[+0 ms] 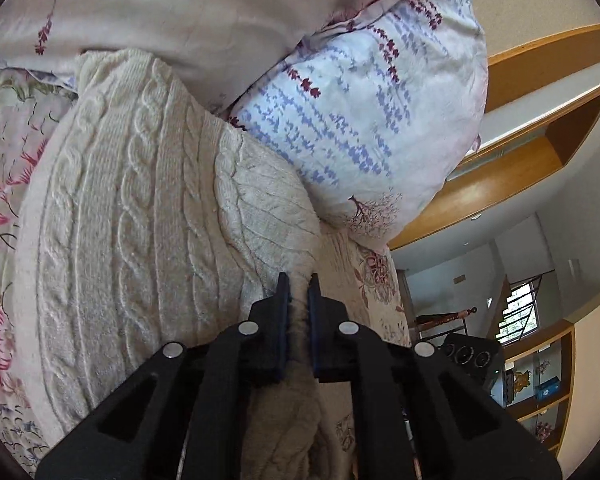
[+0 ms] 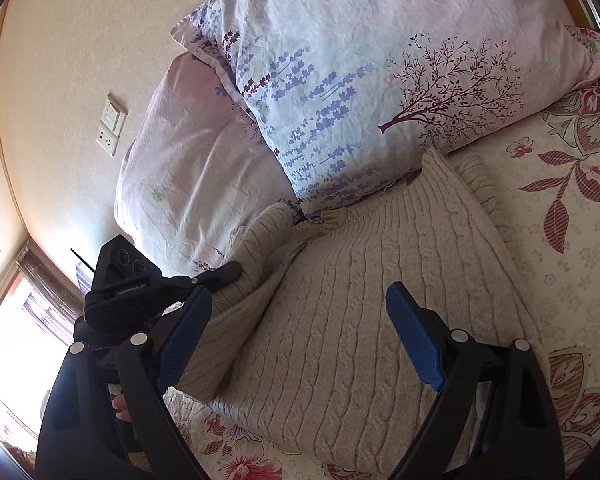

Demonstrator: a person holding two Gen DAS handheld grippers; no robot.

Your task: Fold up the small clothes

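We judge the fold half done: beside the pillow (image 2: 360,80), our left gripper (image 1: 299,292) clamps 1 side of the sweater (image 2: 360,300) while our right gripper (image 2: 300,344) hovers with jaws apart.

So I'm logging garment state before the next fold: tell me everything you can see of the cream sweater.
The cream sweater is a thick cable-knit with ribbed edges, lying mostly flat on the floral bedspread, its far end against the lavender-print pillow. One sleeve is doubled over the body on the left side. The left gripper is clamped on a bunched fold of it; the right gripper hangs open above the body.
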